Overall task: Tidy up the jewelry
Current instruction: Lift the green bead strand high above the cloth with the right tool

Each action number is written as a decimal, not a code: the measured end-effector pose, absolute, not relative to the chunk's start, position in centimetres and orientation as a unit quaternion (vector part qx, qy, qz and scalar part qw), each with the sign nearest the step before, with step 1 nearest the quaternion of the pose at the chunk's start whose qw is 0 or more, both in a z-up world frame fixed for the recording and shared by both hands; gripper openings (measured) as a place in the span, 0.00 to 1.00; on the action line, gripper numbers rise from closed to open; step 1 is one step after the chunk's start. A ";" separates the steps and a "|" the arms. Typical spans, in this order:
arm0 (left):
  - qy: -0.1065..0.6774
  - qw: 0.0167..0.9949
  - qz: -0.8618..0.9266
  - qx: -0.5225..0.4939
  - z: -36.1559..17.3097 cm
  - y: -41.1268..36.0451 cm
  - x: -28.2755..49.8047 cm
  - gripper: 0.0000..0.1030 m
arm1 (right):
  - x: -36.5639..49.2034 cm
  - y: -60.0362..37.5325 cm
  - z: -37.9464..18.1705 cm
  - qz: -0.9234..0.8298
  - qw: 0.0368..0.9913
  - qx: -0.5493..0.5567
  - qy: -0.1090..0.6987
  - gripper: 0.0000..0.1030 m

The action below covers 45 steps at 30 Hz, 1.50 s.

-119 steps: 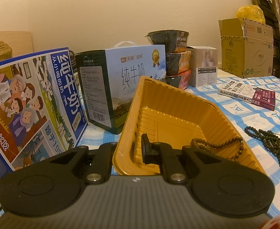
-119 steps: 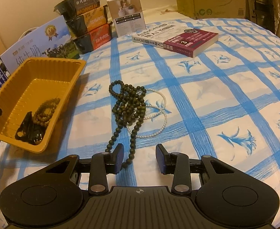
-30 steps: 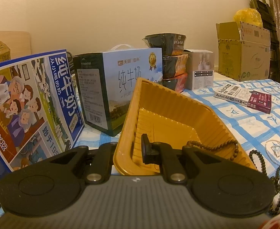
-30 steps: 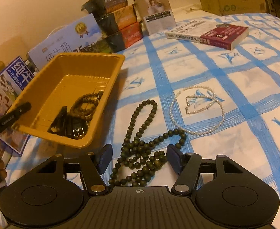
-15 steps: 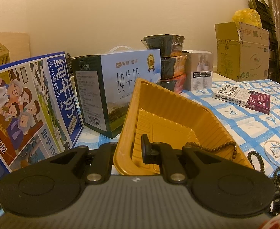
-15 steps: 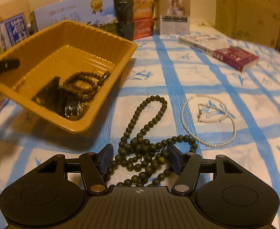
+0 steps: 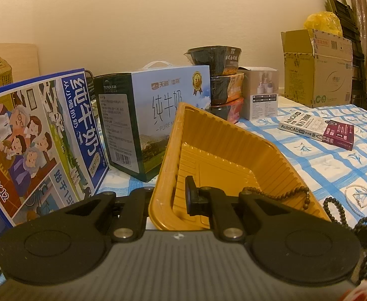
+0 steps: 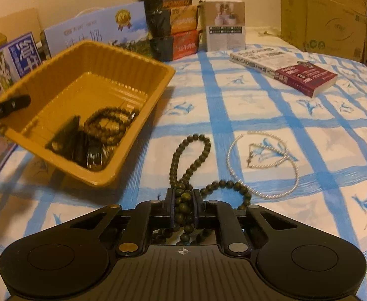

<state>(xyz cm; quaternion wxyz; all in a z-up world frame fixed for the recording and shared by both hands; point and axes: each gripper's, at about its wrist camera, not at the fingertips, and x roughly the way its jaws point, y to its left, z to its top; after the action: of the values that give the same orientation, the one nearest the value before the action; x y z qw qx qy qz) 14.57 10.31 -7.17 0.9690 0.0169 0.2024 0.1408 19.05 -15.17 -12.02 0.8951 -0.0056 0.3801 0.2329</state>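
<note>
My left gripper [image 7: 168, 195] is shut on the near wall of the yellow plastic tray [image 7: 233, 145] and holds it tilted above the cloth. The tray [image 8: 113, 57] holds a brown bead bracelet [image 8: 108, 123] and dark items [image 8: 83, 148]; the bracelet also shows in the left wrist view [image 7: 278, 193]. My right gripper [image 8: 183, 204] is shut on the dark green bead necklace [image 8: 191, 150], which trails onto the blue checked cloth [image 8: 308, 125]. A white pearl necklace [image 8: 263, 160] lies just right of it.
Milk cartons [image 7: 155, 107] [image 7: 33, 135], stacked noodle bowls [image 8: 170, 17] and a small white box [image 8: 224, 25] stand at the back. An AutoCAD book [image 8: 283, 67] lies far right. A cardboard box [image 8: 323, 12] stands in the back right corner.
My right gripper has closed on the dark green bead necklace, which lay between its open fingers before. The tray stays held by the left gripper.
</note>
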 end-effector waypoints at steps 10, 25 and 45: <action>0.202 0.969 0.139 0.022 -7.1 10.3 14.5 0.11 | 19.2 -17.1 -7.1 0.242 0.910 0.023 0.337 0.12; 0.198 0.971 0.131 0.019 -6.9 10.2 14.5 0.11 | 19.7 -18.9 5.1 0.273 0.933 0.027 0.231 0.12; 0.194 0.972 0.128 0.009 -6.8 10.2 14.3 0.11 | 21.4 -8.3 6.7 0.391 0.891 0.024 0.228 0.12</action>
<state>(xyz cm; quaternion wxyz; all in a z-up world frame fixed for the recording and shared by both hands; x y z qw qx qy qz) 14.34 10.19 -6.76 0.9725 0.0087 0.1945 0.1280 21.44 -8.30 6.67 0.8913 0.0237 0.2278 0.3912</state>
